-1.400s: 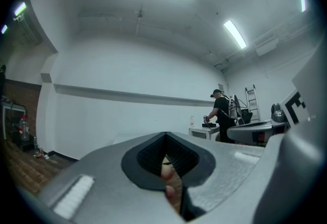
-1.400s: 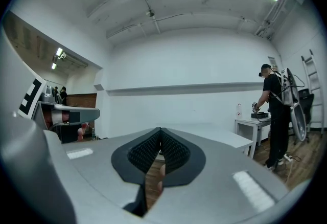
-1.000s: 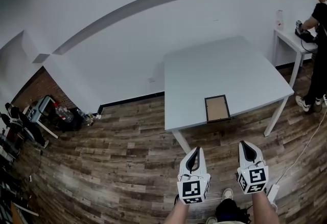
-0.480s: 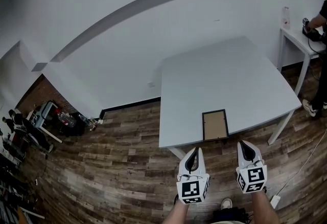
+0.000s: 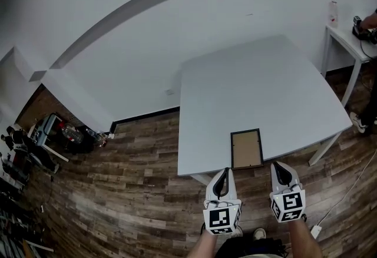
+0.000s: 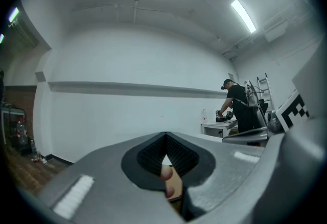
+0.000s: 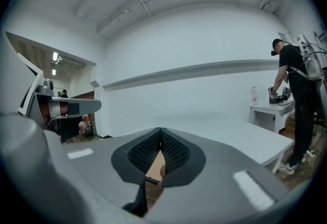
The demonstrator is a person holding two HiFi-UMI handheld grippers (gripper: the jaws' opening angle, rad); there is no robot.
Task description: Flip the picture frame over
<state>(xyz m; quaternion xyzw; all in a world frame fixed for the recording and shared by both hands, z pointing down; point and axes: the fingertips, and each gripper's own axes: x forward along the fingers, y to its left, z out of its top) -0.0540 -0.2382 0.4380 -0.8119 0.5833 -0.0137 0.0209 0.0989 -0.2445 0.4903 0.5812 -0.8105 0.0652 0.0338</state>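
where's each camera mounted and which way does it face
Head view: on the person's head, steeply down at table and picture frame; left gripper, right gripper, forearms show.
Left gripper view: on the left gripper, level along its shut jaws toward the wall.
Right gripper view: likewise on the right gripper.
Shared: both gripper views catch the bystander at the side table.

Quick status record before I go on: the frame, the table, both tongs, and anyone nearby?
picture frame: lies flat on the table, close to its near edge; dark border, tan face up
table: grey, square top
left tongs: shut, nothing held; at the near edge, just left of the frame
right tongs: shut, nothing held; just right of the frame
contact: neither touches the frame
flip: not yet started
bystander: person standing at a white side table, far right
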